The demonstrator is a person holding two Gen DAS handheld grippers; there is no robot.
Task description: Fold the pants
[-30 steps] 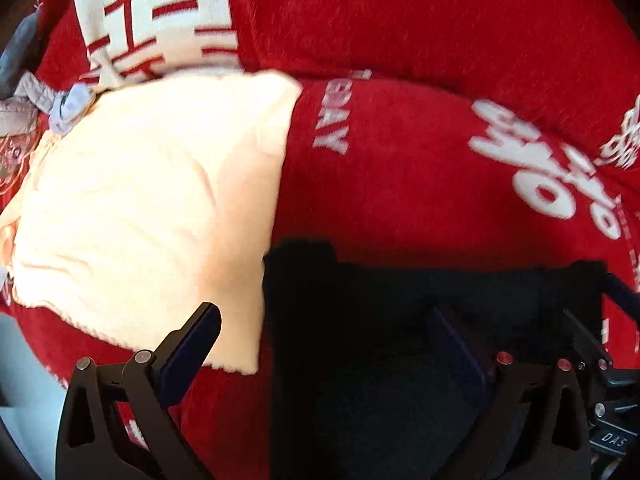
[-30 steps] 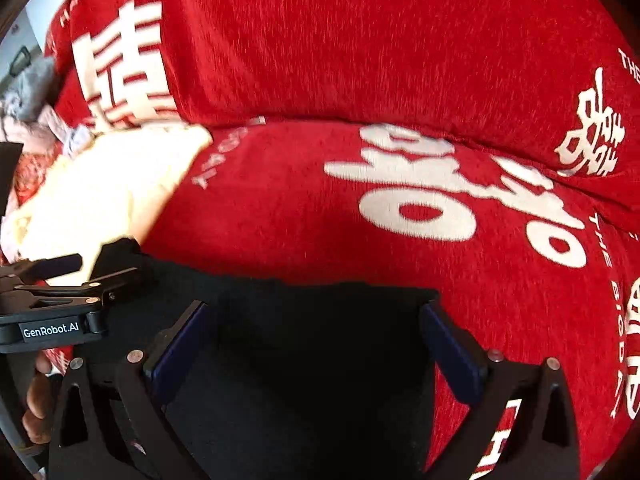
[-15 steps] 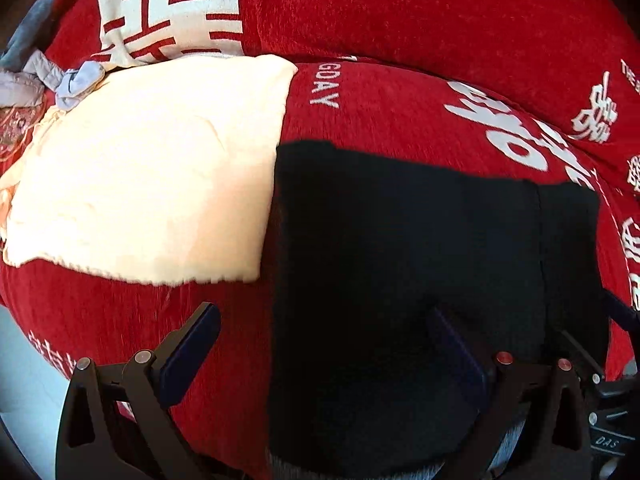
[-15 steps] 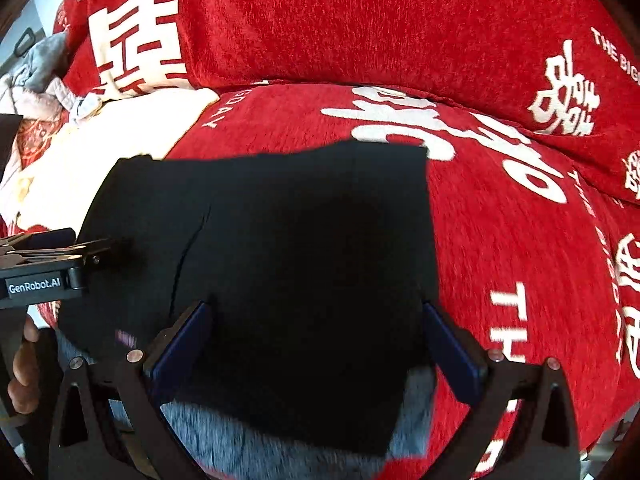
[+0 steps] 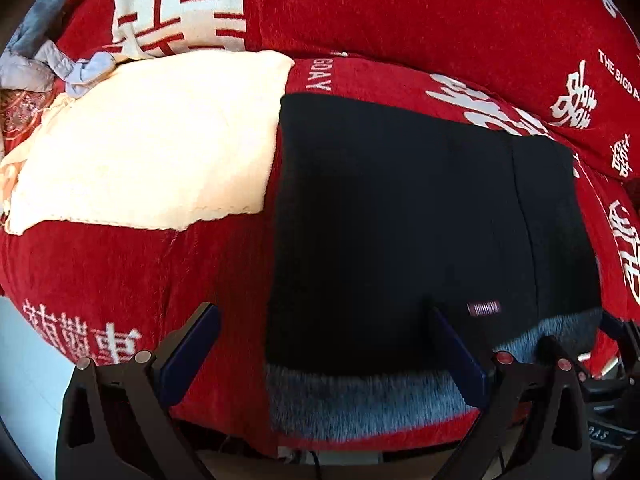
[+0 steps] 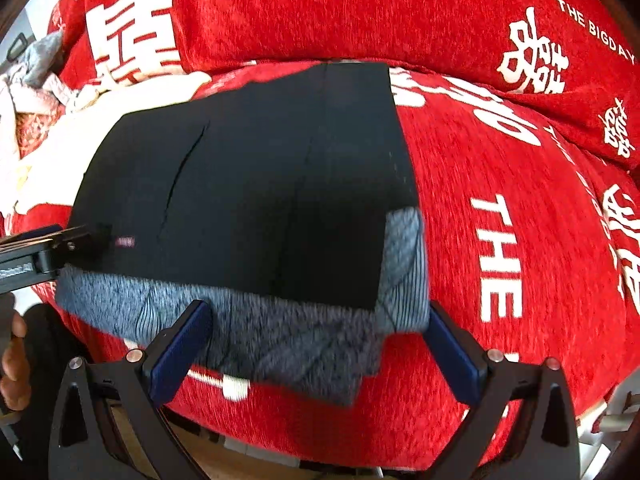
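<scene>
The black pants (image 5: 400, 220) lie folded flat on the red sofa seat, with a grey fleecy lining showing along the near edge (image 5: 360, 396). They also show in the right wrist view (image 6: 260, 184), grey lining (image 6: 272, 328) toward me. My left gripper (image 5: 326, 354) is open and empty, just off the pants' near left edge. My right gripper (image 6: 320, 354) is open and empty at the near edge. The left gripper's body (image 6: 36, 252) shows at the left of the right wrist view.
A cream cloth (image 5: 152, 140) lies on the seat left of the pants, touching their left edge. Grey and pink clothes (image 5: 36, 64) are piled at the far left. The red sofa cover (image 6: 520, 220) with white characters extends right; the backrest (image 5: 400, 12) rises behind.
Both grippers have pulled back toward the sofa's front edge, away from the pants. More of the folded pants and the grey lining has come into view. Both stay open.
</scene>
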